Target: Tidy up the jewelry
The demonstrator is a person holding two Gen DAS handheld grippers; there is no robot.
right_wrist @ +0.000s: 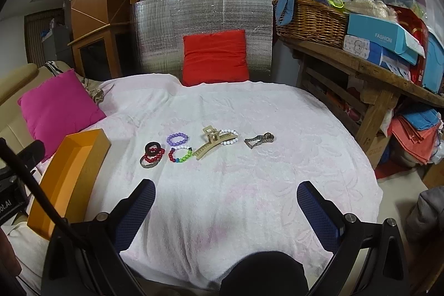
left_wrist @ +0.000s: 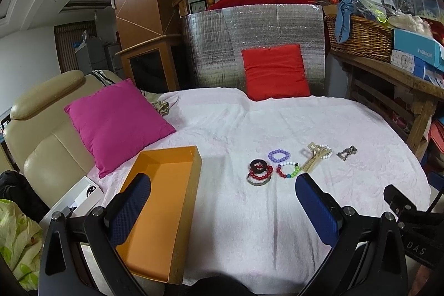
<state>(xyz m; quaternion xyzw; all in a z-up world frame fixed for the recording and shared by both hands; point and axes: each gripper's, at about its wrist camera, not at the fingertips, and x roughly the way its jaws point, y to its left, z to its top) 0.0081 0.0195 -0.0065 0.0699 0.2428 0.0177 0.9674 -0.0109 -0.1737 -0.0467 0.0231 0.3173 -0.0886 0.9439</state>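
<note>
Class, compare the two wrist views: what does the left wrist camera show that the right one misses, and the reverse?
Only the left wrist view shows the orange box's empty floor and a white carton beside it. Only the right wrist view shows folded cloths under the wooden table. Both show the purple bracelet, hair claw, pink pillow and open grippers.

Both wrist views above bedspread (left_wrist: pixel 249 212)
</note>
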